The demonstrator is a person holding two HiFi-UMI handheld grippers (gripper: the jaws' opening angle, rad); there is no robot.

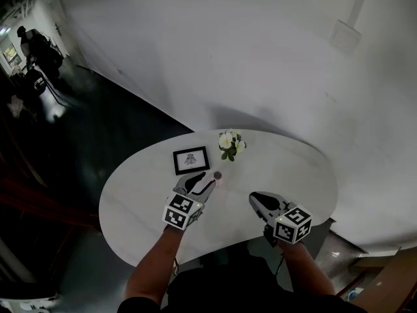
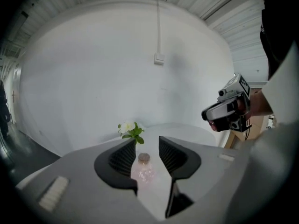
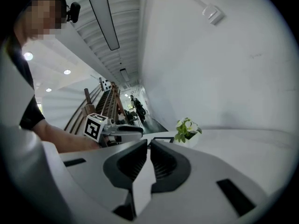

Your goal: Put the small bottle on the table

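Note:
The small bottle (image 2: 143, 169), pink glass with a cork stopper, stands upright on the white oval table (image 1: 287, 168). My left gripper (image 2: 144, 146) is open, and the bottle is low between its two fingers with a gap on the right side. In the head view the bottle (image 1: 217, 175) is right at the tips of the left gripper (image 1: 203, 180). My right gripper (image 1: 254, 196) hovers over the table's near right part. In its own view the right gripper (image 3: 149, 146) is shut with nothing between its fingers.
A small pot of white flowers (image 1: 230, 144) stands at the table's far side, just beyond the bottle. A black-framed picture (image 1: 191, 160) lies flat to the left of it. A white wall curves behind the table, and dark floor lies to the left.

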